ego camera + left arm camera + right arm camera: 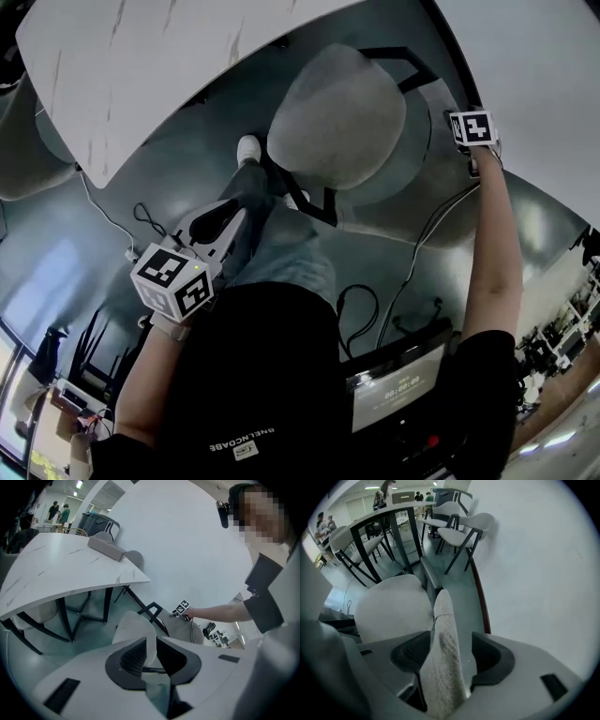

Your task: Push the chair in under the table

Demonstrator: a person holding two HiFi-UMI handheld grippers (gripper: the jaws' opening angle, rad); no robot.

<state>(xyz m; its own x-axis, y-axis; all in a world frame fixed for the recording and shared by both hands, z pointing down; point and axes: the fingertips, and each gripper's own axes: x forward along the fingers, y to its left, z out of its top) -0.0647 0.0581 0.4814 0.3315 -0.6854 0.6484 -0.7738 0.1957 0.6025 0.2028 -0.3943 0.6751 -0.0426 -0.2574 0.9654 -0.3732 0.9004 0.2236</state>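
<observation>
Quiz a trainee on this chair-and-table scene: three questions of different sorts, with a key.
1. True or false: the chair already sits fully under the table.
2. Which gripper has the chair's backrest between its jaws? A) left gripper B) right gripper
3. Fill in: between the left gripper's jaws there is ____.
Key: 1 false; 2 B; 3 nothing.
</observation>
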